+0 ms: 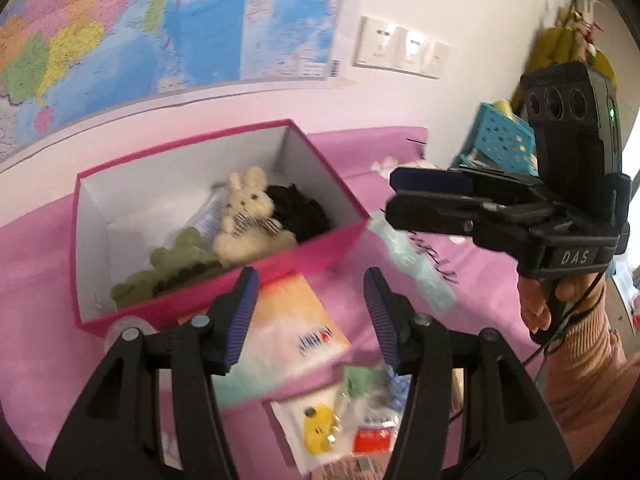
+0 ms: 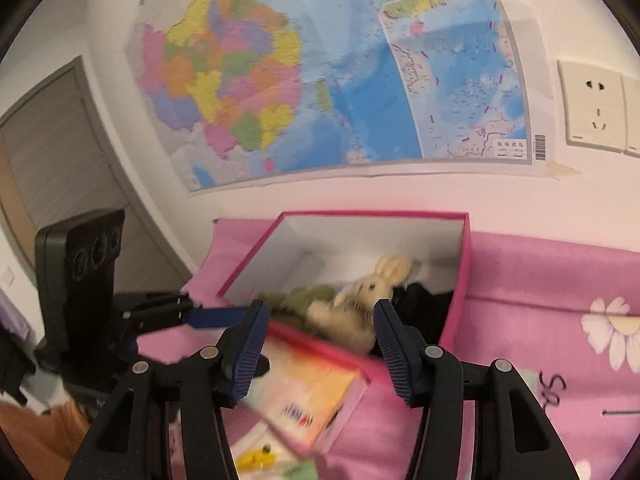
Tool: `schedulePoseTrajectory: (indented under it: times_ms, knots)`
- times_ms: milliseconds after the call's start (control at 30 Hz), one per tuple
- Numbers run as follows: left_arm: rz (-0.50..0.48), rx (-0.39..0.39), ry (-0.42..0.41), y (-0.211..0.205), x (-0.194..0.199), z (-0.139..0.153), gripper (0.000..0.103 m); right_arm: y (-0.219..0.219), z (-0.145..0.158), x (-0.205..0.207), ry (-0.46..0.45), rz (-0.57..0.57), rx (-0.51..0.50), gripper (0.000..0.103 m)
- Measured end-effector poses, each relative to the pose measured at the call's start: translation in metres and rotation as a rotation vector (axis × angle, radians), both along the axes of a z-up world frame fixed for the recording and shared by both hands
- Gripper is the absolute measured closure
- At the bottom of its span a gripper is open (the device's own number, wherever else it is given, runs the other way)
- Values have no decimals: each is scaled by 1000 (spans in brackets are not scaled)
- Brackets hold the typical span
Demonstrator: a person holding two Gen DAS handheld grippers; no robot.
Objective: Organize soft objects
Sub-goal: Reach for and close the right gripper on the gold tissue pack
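Box [image 1: 120,280] sits left on the pink sheet [image 1: 36,248], open, holding green toy [image 1: 180,252], rabbit [image 1: 244,216] and black toy [image 1: 300,210], packed touching. Left gripper [image 1: 310,312] hangs just before the box, fingers part-open, nothing between them. A booklet [image 1: 288,328] and packets [image 1: 340,420] lie below it. Right gripper [image 1: 390,196] is beside the box's right corner, fingers also apart and empty. Judgement: between picks, rabbit just stowed. Next move calls for finding another soft item outside the box; the packets look the likeliest.

Cream rabbit [image 1: 246,216] in magenta box [image 1: 304,252] on pink cloth [image 1: 36,280].
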State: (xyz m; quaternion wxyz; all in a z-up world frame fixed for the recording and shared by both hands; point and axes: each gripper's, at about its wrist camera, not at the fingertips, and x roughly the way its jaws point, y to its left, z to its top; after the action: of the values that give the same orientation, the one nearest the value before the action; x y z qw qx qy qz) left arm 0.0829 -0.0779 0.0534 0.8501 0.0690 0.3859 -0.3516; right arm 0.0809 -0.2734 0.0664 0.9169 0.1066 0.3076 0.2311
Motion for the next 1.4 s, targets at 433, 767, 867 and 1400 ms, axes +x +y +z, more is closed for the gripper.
schedulePoseTrajectory:
  times_ms: [433, 767, 867, 1400]
  knots:
    - [-212, 16, 110, -21, -77, -47, 46, -18, -77, -82, 221, -55, -134, 47]
    - [-438, 140, 190, -79, -140, -96, 46, -59, -120, -126, 354, -175, -71, 47]
    - [-444, 182, 216, -88, -146, -112, 46, -58, -123, -130, 358, -165, -62, 47]
    - [-180, 185, 282, -70, -102, -117, 76, -39, -135, -145, 400, -91, 34, 46]
